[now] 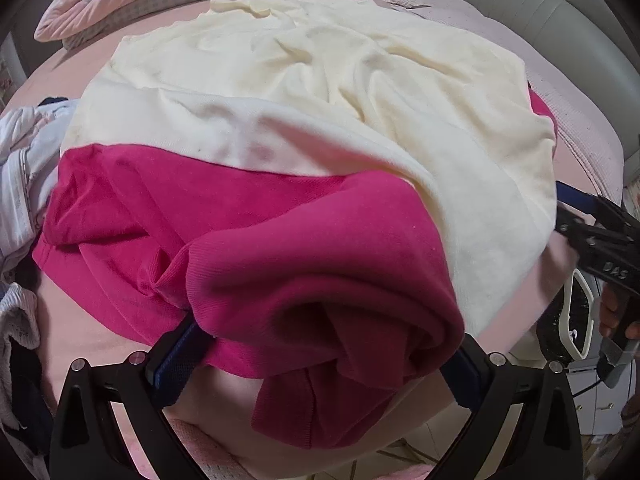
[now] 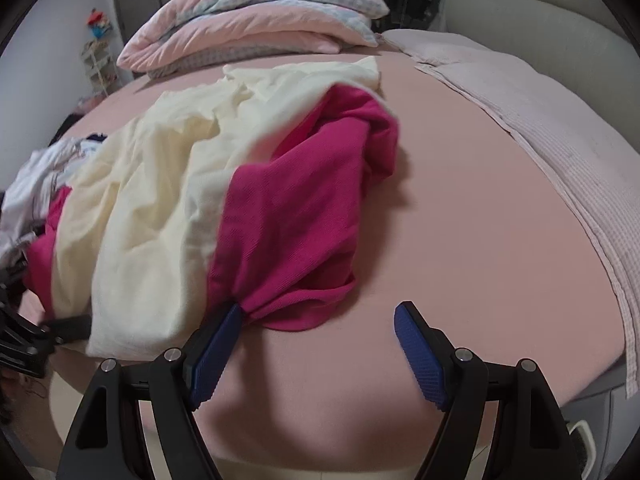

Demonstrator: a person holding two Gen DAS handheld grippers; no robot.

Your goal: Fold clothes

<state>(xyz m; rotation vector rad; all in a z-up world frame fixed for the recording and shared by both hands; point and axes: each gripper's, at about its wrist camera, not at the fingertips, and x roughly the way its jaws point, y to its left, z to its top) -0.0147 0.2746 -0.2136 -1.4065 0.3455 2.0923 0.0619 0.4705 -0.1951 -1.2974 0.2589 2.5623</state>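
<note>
While both cameras look across it, a pink bed [image 2: 460, 208] fills most of each view, with a pale checked blanket [image 2: 560, 144] along its right edge and a grey padded headboard [image 2: 520, 4] behind. Folded pink quilts [image 2: 256, 20] are stacked at the far end of the mattress. On the sheet lies the garment to be folded, a cream and magenta top [image 1: 304, 92]; its cream body spreads wrinkled over the middle of the bed, and its magenta parts [image 2: 296, 208] sit at the near edge and on the right side. To the left of it, a heap of white and dark clothes [image 1: 24, 168] rests touching its magenta hem. The left gripper [image 1: 324, 344] stands wide apart, and a bunched magenta fold fills the gap between its blue-padded fingers [image 1: 180, 360]; whether the pads press the cloth cannot be told. The right gripper [image 2: 320, 320] is spread wide over bare sheet, gripping nothing, with its left pad touching the lowest tip of the magenta cloth. In the left wrist view the right gripper appears at the right edge, beside the cream hem, held by a hand [image 1: 616, 312]. Small shelves with toys [image 2: 98, 56] stand by the far wall.
</note>
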